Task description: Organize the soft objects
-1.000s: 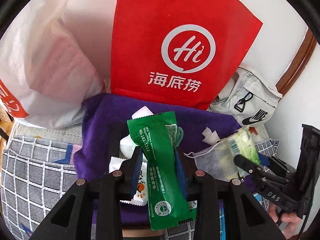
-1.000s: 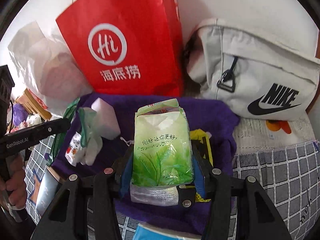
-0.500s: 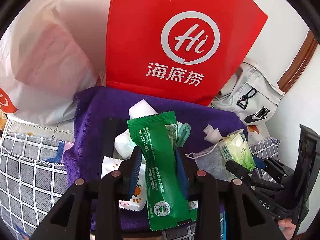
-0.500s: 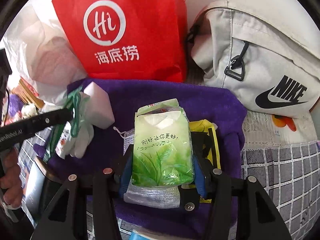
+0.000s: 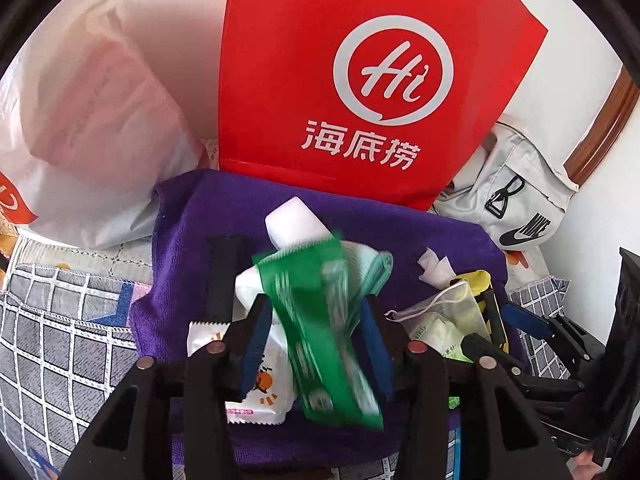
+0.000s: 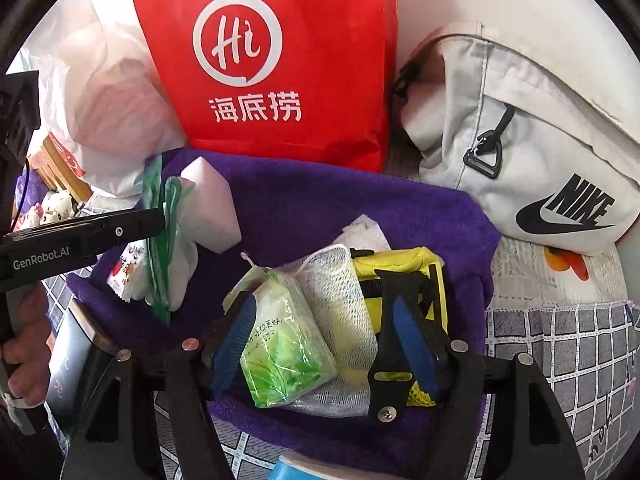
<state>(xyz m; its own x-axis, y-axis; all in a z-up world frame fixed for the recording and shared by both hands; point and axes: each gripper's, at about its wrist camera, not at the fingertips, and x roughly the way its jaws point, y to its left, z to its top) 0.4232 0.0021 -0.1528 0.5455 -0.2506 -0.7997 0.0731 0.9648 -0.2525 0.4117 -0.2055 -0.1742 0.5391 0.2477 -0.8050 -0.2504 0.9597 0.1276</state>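
Observation:
My left gripper (image 5: 312, 312) hangs over a purple towel (image 5: 192, 240) and its jaws are opening. A long green packet (image 5: 320, 320) sits loose and blurred between them, tilted, with gaps to both blue pads. Under it lie a white sachet (image 5: 264, 384) and a white foam block (image 5: 292, 220). My right gripper (image 6: 322, 320) is also opening over the same purple towel (image 6: 320, 200). A green tissue pack (image 6: 280, 340) lies tipped between its pads, free of them, resting on a white mesh bag (image 6: 336, 292) beside a yellow pouch (image 6: 400, 264).
A red paper bag (image 5: 360, 80) stands upright behind the towel, with a white plastic bag (image 5: 92, 120) to its left and a grey Nike bag (image 6: 520, 140) to its right. Checked grey cloth (image 6: 560, 340) covers the surface around the towel. A hand (image 6: 24, 340) grips the left tool.
Both pairs of jaws have widened. The green packet has slipped loose and tilted in the left gripper. The tissue pack has dropped from upright and tipped onto the mesh bag.

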